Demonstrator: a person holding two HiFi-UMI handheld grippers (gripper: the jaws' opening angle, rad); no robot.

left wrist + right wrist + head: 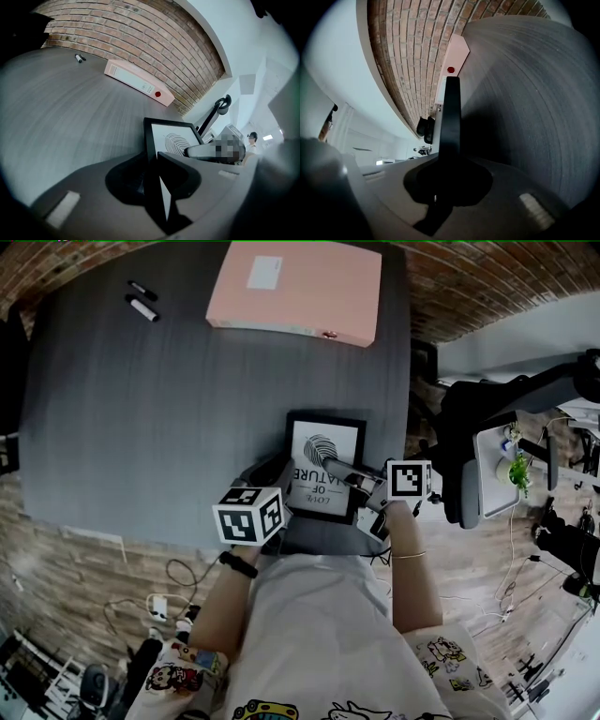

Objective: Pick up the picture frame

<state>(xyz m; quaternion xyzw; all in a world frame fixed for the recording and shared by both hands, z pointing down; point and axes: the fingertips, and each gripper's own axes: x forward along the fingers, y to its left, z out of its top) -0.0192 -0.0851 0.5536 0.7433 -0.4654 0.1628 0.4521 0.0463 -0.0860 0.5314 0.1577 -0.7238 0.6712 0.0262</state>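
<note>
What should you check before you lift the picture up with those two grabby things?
1. Left gripper fingers clamp one side of the picture frame: ok.
2. Right gripper fingers shut on the frame's right side: ok.
3. Frame already clear of the table: cannot tell.
4. Pink binder and markers lie far from the frame: ok.
5. Frame sits level between both grips: cannot tell.
</note>
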